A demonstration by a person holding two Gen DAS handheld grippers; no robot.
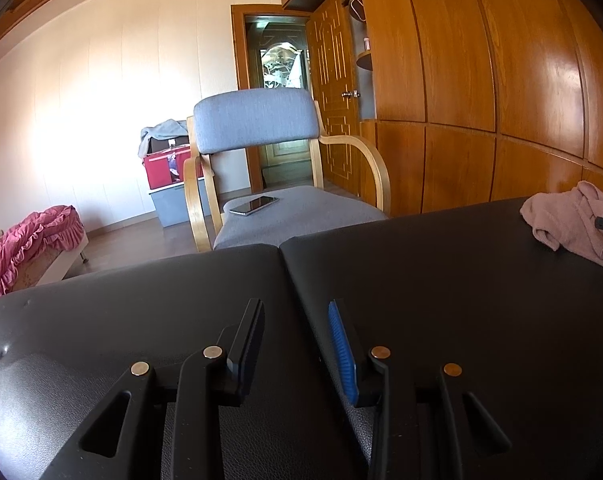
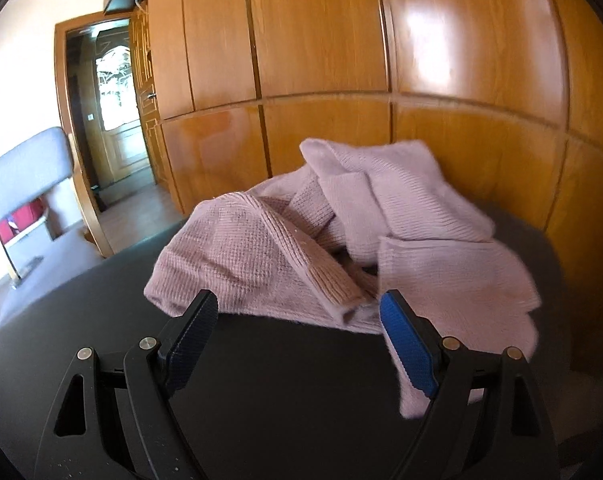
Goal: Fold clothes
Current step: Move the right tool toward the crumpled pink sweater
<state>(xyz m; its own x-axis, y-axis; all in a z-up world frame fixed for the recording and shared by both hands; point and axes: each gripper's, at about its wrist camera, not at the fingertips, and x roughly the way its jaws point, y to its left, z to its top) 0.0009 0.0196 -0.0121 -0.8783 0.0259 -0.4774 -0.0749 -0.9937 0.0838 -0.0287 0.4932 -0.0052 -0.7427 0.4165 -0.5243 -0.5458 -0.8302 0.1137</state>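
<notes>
The left hand-held gripper (image 1: 297, 344) hovers over the bare black bench (image 1: 421, 264), jaws partly spread, pinching nothing. The right hand-held gripper (image 2: 297, 332) is spread wide just before the crumpled pink sweater (image 2: 341, 240), heaped on the bench's right end by the wardrobe (image 2: 321, 40), with no clear long axis.

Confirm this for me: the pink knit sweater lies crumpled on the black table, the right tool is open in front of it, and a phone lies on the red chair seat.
One thing is wrong: the chair is grey, not red, as the left wrist view shows. The rest stands: the phone lies on its seat, the pink knit sweater lies crumpled on the black table, and the right tool is open in front of it.
</notes>
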